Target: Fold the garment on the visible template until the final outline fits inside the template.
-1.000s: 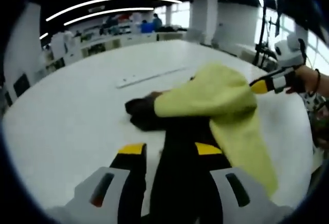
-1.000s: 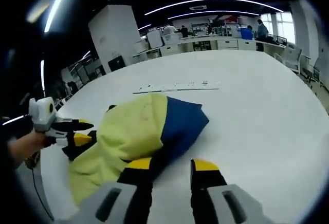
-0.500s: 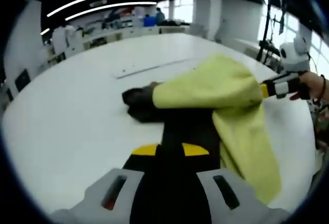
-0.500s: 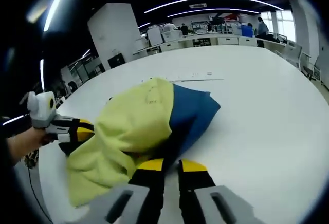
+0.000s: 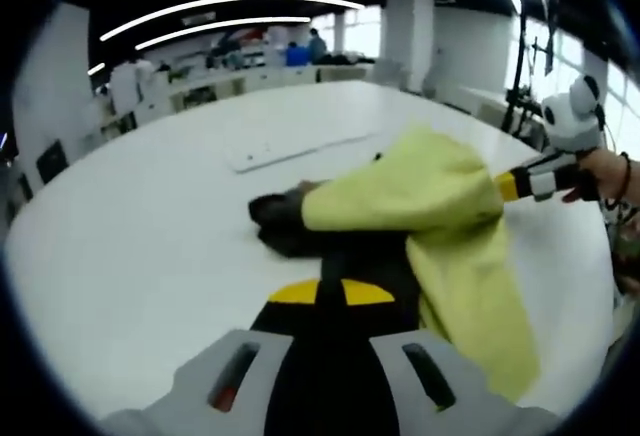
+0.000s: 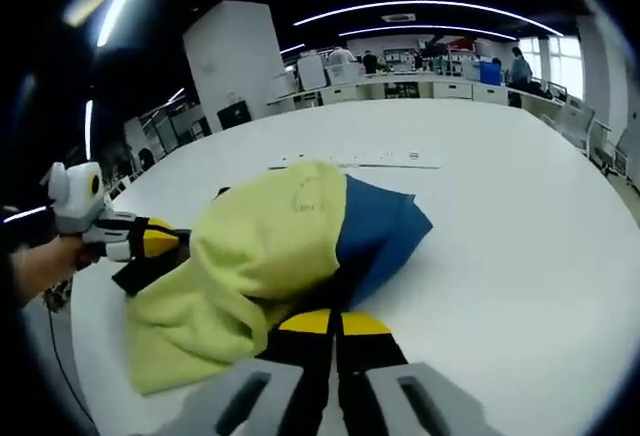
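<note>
A crumpled garment lies on the white table (image 5: 130, 226), with a yellow part (image 5: 420, 191) draped over a black part (image 5: 285, 226). My left gripper (image 5: 332, 291) is shut on the black cloth at its near end. In the right gripper view the yellow part (image 6: 270, 236) covers a blue part (image 6: 385, 231), and my right gripper (image 6: 335, 321) is shut on the dark cloth under the yellow edge. The right gripper (image 5: 507, 186) enters from the right, at the yellow cloth's far edge. The left gripper (image 6: 165, 241) comes in from the left, by a black strip of cloth.
A thin pale strip with marks (image 5: 295, 146) lies flat on the table beyond the garment, also seen as the strip (image 6: 360, 161). A hand (image 5: 600, 171) holds the right gripper. Desks and people stand far behind. Bare table (image 6: 520, 236) spreads to the right.
Both grippers were open a second ago with their jaws either side of the cloth; both have closed on the garment. The garment has bunched up slightly.
</note>
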